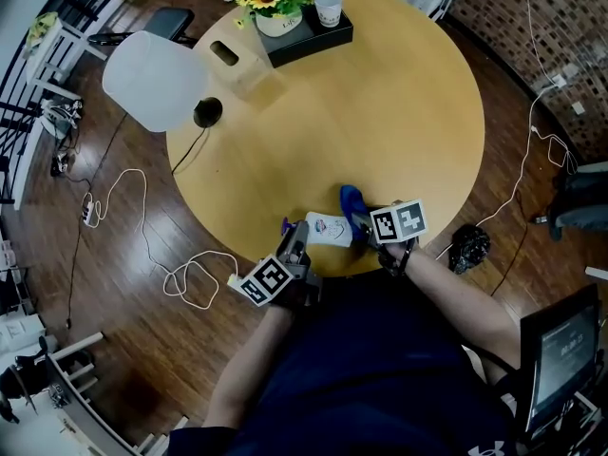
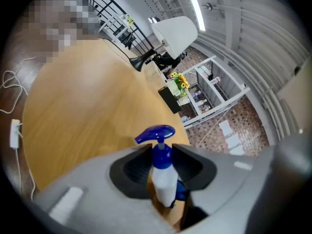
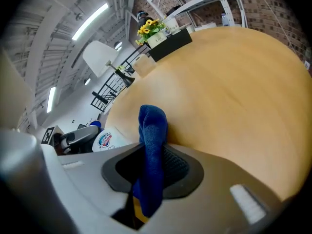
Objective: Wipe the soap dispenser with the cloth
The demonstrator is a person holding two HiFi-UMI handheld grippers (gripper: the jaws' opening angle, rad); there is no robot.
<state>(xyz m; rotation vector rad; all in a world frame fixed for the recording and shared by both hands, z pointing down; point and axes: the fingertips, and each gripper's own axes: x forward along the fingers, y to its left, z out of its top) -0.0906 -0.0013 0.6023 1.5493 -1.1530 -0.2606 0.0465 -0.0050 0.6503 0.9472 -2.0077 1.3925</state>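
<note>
At tabletop (image 1: 399, 112) near edge, bare wood beyond: left gripper (image 1: 293, 245) clenches soap dispenser (image 1: 328, 229) neck, right gripper (image 1: 369, 228) clamps cloth (image 1: 351, 202).

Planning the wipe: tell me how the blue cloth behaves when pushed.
Probably floppy: the blue cloth bends in a soft fold in the right gripper. It looks light and would likely mould round the soap dispenser, bunching rather than sliding.

No text is readable (soap dispenser (image 1: 328, 229) label (image 3: 104, 140) too blurred)
</note>
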